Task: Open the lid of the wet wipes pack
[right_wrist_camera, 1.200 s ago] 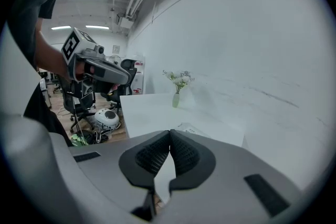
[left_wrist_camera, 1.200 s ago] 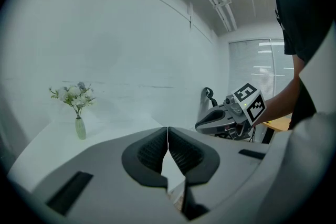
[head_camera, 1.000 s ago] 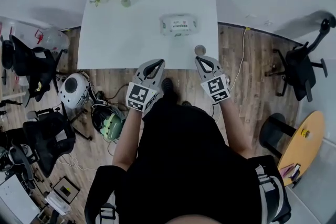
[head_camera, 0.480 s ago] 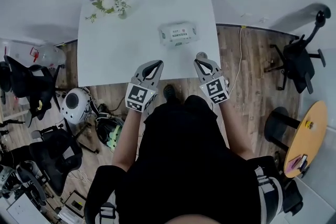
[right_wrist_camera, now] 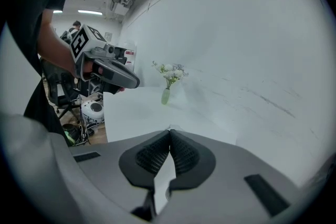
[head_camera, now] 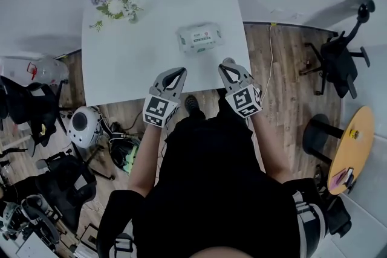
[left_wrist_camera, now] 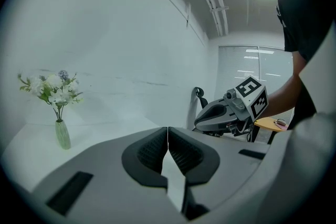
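Note:
A white wet wipes pack (head_camera: 199,38) with a green label lies on the white table (head_camera: 133,57), right of middle, its lid down. My left gripper (head_camera: 176,72) hovers over the table's near edge, below and left of the pack, jaws shut and empty (left_wrist_camera: 167,131). My right gripper (head_camera: 225,66) is at the near right edge, just below the pack, also shut with nothing between its tips (right_wrist_camera: 169,131). Neither touches the pack. The pack is hidden in both gripper views.
A small vase of flowers (head_camera: 115,0) stands at the table's far left corner. Office chairs (head_camera: 338,63), a helmet (head_camera: 81,124) and cables crowd the wooden floor around the table. A round yellow table (head_camera: 351,145) stands at the right. A white wall lies beyond the table.
The table and pack have shifted up and left in the head view as the person stepped closer. Both grippers have moved a little further over the table edge, still shut.

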Motion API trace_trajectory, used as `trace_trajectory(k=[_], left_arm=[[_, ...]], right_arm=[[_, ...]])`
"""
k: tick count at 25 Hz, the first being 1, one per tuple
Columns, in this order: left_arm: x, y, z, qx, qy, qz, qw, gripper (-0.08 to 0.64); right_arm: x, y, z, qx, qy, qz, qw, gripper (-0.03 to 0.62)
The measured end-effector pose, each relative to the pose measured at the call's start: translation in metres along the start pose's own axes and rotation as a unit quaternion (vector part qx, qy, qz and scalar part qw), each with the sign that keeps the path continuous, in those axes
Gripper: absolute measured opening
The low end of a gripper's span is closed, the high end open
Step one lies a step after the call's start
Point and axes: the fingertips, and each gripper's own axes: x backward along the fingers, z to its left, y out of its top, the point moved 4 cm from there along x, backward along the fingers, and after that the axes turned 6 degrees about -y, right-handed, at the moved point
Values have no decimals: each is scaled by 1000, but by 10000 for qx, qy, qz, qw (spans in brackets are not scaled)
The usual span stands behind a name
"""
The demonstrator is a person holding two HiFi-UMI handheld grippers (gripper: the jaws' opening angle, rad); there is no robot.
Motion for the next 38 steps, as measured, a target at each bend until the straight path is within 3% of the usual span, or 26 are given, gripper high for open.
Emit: trace_trajectory(k=[6, 18, 30, 38], left_arm=[[1, -4, 16, 71, 290, -100, 9995, 23], [-21, -17, 44, 448, 892, 50, 9950, 23], [-77, -32, 55, 531, 1072, 389, 9921, 23], [-101, -61, 78, 561, 1122, 511, 9908, 23]], right_arm=[[-12, -3, 2, 33, 292, -156, 9994, 17], [-56, -11, -17, 658, 925, -113, 9935, 17], [-100, -35, -45, 649, 1459, -173, 9870, 17], [-131, -57, -47, 638, 1626, -96, 9846, 21]])
